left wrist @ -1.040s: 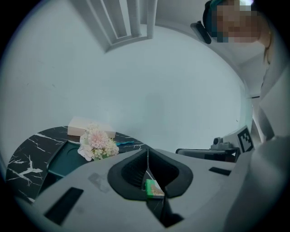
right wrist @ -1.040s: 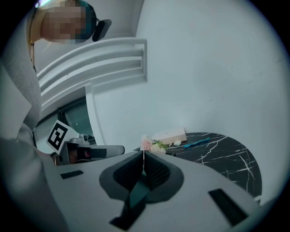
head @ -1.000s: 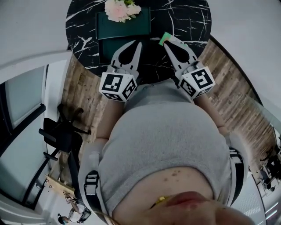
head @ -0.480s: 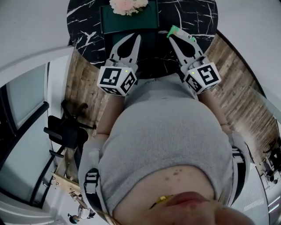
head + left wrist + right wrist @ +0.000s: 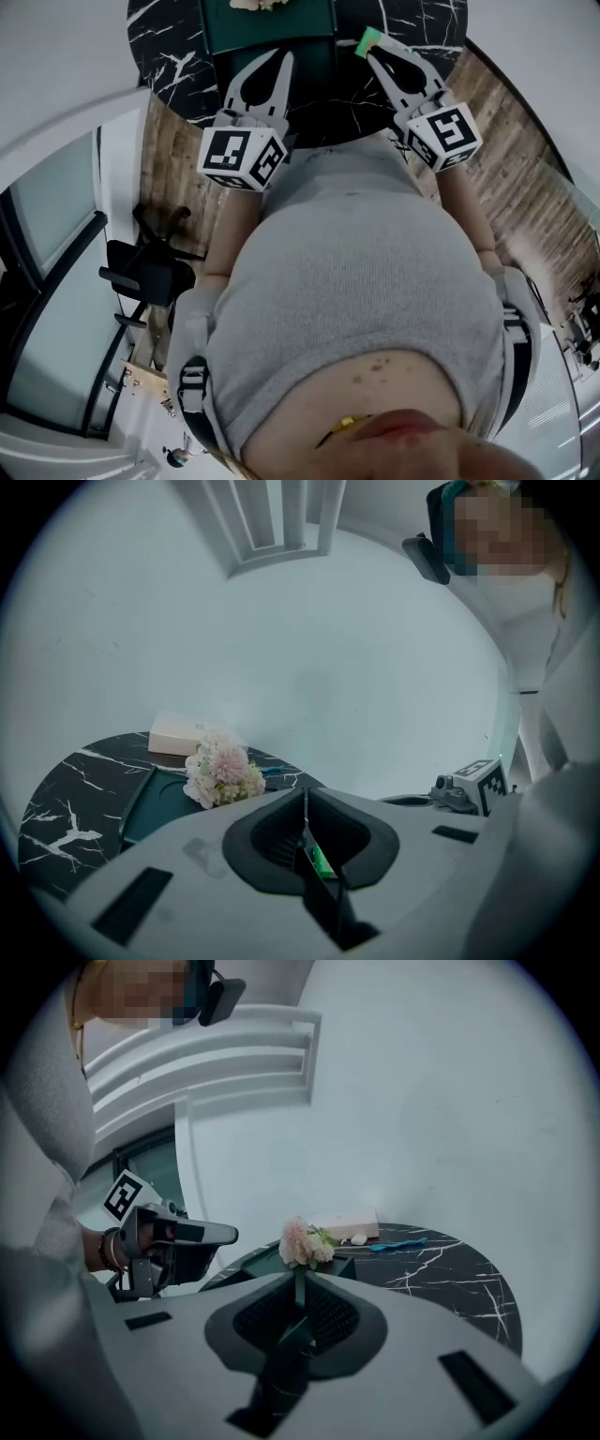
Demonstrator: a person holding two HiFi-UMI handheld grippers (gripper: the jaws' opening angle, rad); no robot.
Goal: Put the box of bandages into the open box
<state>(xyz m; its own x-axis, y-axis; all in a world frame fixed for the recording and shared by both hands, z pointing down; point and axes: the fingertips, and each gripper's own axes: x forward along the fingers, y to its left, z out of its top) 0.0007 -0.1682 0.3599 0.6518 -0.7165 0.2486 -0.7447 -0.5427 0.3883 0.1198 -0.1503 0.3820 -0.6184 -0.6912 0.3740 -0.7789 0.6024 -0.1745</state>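
The right gripper (image 5: 372, 49) has its jaws pressed together on the one green box of bandages (image 5: 367, 39), held over the round black table (image 5: 161, 37) just right of the single dark green open box (image 5: 220, 39); the left gripper (image 5: 284, 58) is closed too, with nothing gripped, over that box's near edge. One bunch of pale flowers (image 5: 223, 771) stands in the open box. Only the gripper views show the one cream box (image 5: 178, 733) and one blue stick (image 5: 398, 1242) behind it.

The left gripper (image 5: 305, 803) fills the bottom of the frame, and its two jaws are pressed together. At the lower left, a black marble table (image 5: 56, 827) carries a dark green open box (image 5: 150, 808), pale flowers (image 5: 223, 772) and a beige box (image 5: 176, 733). The right gripper (image 5: 459, 789) shows at the middle right.
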